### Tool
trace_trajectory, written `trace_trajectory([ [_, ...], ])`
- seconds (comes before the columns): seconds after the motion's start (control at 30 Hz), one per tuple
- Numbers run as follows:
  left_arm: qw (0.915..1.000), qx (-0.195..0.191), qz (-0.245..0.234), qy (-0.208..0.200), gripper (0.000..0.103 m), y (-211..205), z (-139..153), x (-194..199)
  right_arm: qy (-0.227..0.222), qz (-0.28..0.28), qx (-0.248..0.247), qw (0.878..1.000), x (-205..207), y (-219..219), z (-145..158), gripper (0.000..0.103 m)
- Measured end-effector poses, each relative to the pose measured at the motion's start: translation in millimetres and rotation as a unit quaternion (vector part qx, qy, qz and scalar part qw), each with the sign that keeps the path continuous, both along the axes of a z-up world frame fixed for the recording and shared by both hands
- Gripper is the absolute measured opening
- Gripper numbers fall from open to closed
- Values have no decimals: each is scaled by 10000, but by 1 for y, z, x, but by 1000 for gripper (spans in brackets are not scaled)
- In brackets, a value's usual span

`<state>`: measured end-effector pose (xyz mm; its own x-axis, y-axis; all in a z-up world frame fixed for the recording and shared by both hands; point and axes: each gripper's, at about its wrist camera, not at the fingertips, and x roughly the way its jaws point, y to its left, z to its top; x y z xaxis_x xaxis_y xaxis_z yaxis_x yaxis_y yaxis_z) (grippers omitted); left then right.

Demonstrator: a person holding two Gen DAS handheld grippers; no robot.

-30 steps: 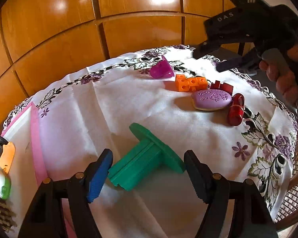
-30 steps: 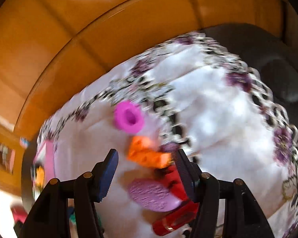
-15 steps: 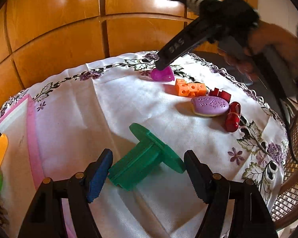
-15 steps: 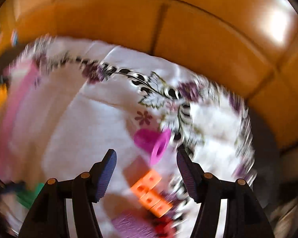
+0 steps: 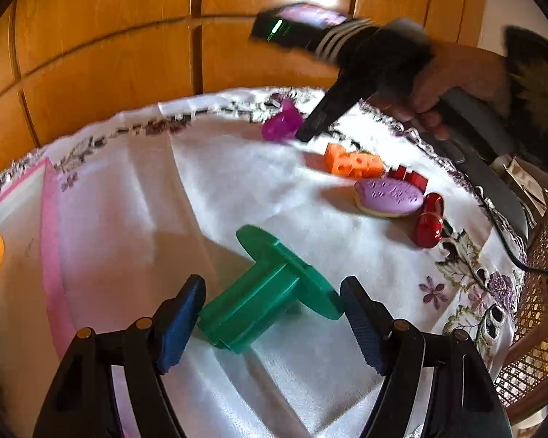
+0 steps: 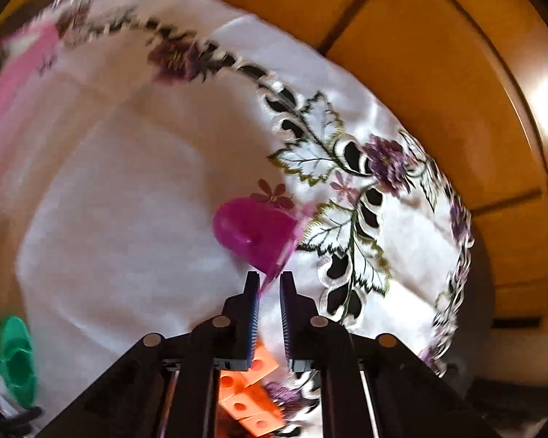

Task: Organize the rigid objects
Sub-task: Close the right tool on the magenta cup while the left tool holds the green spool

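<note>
the left tongs (image 5: pixel 270 314) stand wide, their pads either side of the green spool (image 5: pixel 270 292) on the cloth-covered surface (image 5: pixel 128 189), gripping nothing. further off, at two o'clock from the spool, lie a purple oval piece (image 5: pixel 389 197), a red piece (image 5: pixel 429 224) and orange blocks (image 5: pixel 352 162). farthest, at twelve o'clock, the right tongs (image 6: pixel 268 284) are pinched shut on the rim of the magenta cup (image 6: pixel 254 235), which lies on its side near the cloth's flowered edge.
</note>
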<state>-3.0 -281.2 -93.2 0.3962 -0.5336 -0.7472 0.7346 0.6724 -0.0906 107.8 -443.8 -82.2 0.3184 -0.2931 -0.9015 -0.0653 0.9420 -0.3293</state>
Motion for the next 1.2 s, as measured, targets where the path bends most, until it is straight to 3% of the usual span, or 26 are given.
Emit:
trace_trajectory([
  [0.03,9999,26,54,148,75,1,-5,2,-167,-154,242,9994,-5,-4,6,9],
  [0.1,10000,40,44,30,75,0,-5,-1,-464,-341,698,9959,-16,-10,16,9],
  [0.23,10000,65,56,1,75,1,-5,-3,-653,-532,1241,9887,-30,-14,19,9],
  [0.27,10000,68,59,1,75,2,-5,-3,-687,-538,1254,9883,-30,-14,20,12],
  [0.37,9999,78,66,-17,75,3,-5,-4,-782,-497,1138,9892,-32,-11,30,36],
  [0.47,10000,55,82,4,75,4,-4,-4,-746,-416,1149,9897,-22,-7,35,47],
  [0.77,10000,40,80,2,75,6,-5,-3,-750,-1107,1427,9807,8,-13,9,52],
  [0.87,10000,33,79,-1,75,6,-4,-3,-971,-1281,1618,9736,6,-15,6,45],
  [0.9,10000,30,79,-1,75,6,-4,-3,-1001,-1281,1648,9728,4,-14,6,13],
  [1.07,10000,39,84,-32,75,6,-4,-4,-1347,-1283,1744,9670,-18,-9,24,4],
  [1.2,9999,66,89,-49,75,6,-3,-4,-1436,-1159,1796,9663,-41,-1,28,3],
])
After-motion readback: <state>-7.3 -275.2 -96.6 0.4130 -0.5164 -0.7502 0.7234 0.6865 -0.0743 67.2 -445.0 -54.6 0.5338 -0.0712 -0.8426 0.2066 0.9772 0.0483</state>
